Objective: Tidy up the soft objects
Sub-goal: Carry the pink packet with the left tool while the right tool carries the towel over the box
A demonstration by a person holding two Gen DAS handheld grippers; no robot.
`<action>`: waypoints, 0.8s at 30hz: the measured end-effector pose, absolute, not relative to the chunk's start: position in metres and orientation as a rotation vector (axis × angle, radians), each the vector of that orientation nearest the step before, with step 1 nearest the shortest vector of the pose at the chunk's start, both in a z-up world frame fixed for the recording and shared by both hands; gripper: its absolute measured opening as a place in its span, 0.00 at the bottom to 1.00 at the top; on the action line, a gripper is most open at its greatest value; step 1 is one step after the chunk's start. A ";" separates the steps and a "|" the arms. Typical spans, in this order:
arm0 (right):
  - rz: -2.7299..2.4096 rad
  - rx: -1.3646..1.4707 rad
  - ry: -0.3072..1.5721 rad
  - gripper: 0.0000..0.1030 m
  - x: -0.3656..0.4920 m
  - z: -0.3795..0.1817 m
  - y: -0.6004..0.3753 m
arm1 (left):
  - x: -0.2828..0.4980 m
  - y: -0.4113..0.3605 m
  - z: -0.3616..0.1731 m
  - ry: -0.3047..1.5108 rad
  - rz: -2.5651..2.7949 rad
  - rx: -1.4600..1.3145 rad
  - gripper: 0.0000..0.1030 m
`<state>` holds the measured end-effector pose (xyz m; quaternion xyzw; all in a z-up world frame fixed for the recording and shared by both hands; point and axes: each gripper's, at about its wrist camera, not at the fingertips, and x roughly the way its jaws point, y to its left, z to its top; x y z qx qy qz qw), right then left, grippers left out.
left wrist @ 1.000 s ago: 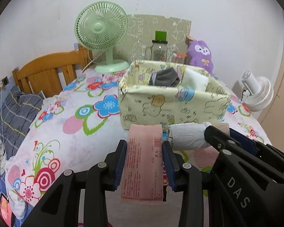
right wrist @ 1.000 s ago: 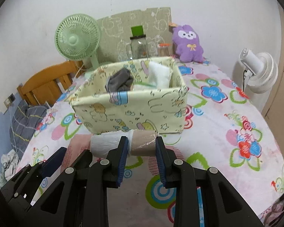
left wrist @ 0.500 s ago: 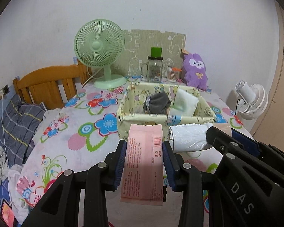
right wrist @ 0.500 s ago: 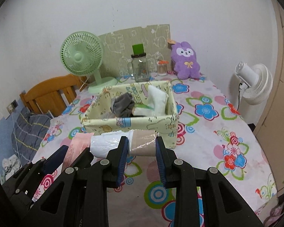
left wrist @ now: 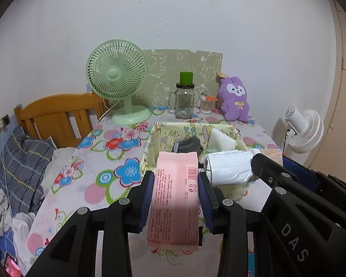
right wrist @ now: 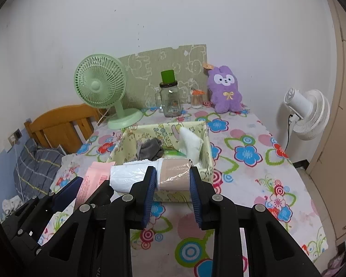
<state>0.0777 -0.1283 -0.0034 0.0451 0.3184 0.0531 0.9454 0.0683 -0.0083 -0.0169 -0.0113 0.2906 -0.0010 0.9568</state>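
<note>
A worktop (right wrist: 253, 180) draped in a flowered cloth is seen in both views, with one cartoon-printed fabric basket (right wrist: 208, 159) standing on it. In the basket one grey sock bundle (right wrist: 150, 151) and one white folded cloth (right wrist: 191, 144) are seen; a green item beneath them shows only in the right wrist view.

Two fans are counted: one green fan (left wrist: 116, 76) at the far edge of the worktop and one white fan (right wrist: 309, 113) beyond its right side. One purple plush rabbit (left wrist: 235, 99) and one glass jar (left wrist: 184, 101) with a green lid are set along the wall.

The pink packet (left wrist: 176, 196) is grasped by the jaws of the left gripper (left wrist: 175, 183), held above the worktop on the near side of the basket; its long axis runs away from the camera toward the basket, barcode end foremost.

The wrapped roll (right wrist: 170, 176), white at one end and beige at the other, is clamped at its beige end by the right gripper (right wrist: 171, 179); its long axis lies crosswise, left to right. The beige end is shown in full only by the right wrist view.
</note>
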 end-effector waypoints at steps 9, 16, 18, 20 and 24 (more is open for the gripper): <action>0.108 0.091 0.628 0.31 0.095 0.005 -0.130 | 0.085 -0.010 -0.007 0.565 -0.005 -0.010 0.38; 0.104 0.090 0.611 0.31 0.109 0.009 -0.131 | 0.099 -0.013 -0.001 0.548 -0.008 -0.002 0.38; 0.106 0.090 0.609 0.31 0.113 0.010 -0.130 | 0.104 -0.014 -0.001 0.546 -0.004 -0.002 0.38; 0.106 0.089 0.608 0.31 0.118 0.010 -0.130 | 0.109 -0.014 -0.002 0.547 -0.001 -0.002 0.38; 0.106 0.088 0.612 0.31 0.128 0.008 -0.130 | 0.116 -0.014 -0.003 0.549 -0.001 -0.001 0.38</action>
